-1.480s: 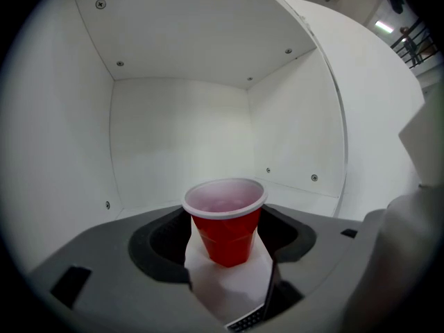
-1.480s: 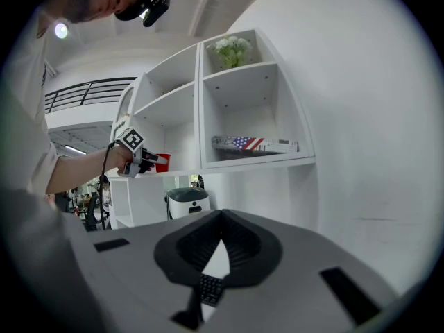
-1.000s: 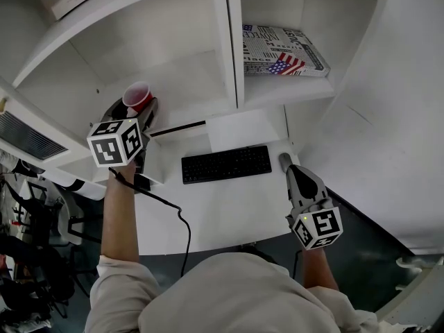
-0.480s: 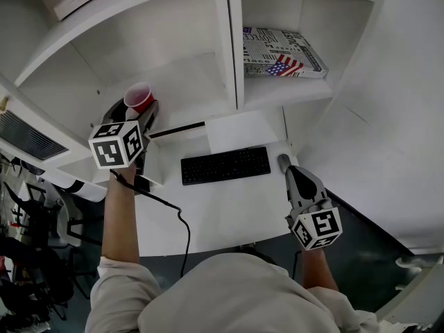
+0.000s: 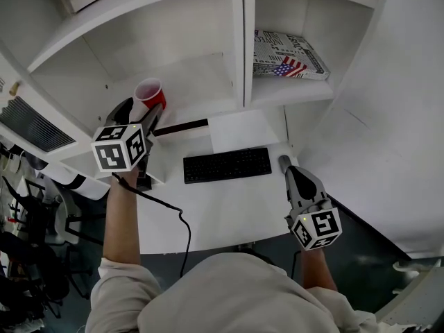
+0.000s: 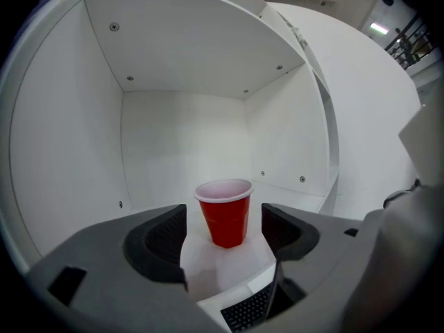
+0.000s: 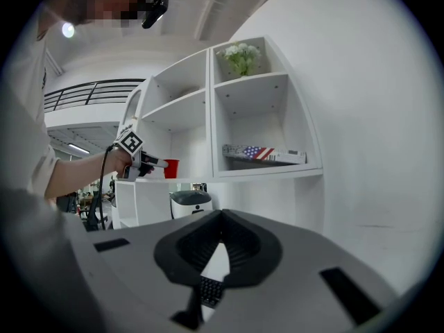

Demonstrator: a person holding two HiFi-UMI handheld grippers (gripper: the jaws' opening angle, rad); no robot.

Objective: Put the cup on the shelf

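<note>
A red cup (image 5: 149, 92) with a white inside stands upright near the front edge of the left shelf compartment (image 5: 198, 71). My left gripper (image 5: 141, 109) is raised to that shelf and open, its dark pads either side of the cup (image 6: 224, 214) with a gap on both sides and nothing pressing on it. In the right gripper view the cup (image 7: 171, 168) shows just ahead of the left gripper (image 7: 142, 161). My right gripper (image 5: 284, 161) hangs low over the desk's right end, shut and empty, its pads (image 7: 220, 217) meeting at the tips.
A black keyboard (image 5: 227, 164) lies on the white desk with a white sheet (image 5: 239, 129) behind it. A flag-printed box (image 5: 288, 54) lies in the right compartment. A black cable (image 5: 173, 210) trails from the left gripper. A vertical divider (image 5: 246, 40) separates the compartments.
The left gripper has drawn back a little from the cup, which stays standing on the shelf. The head view has shifted slightly. The right gripper has not moved.
</note>
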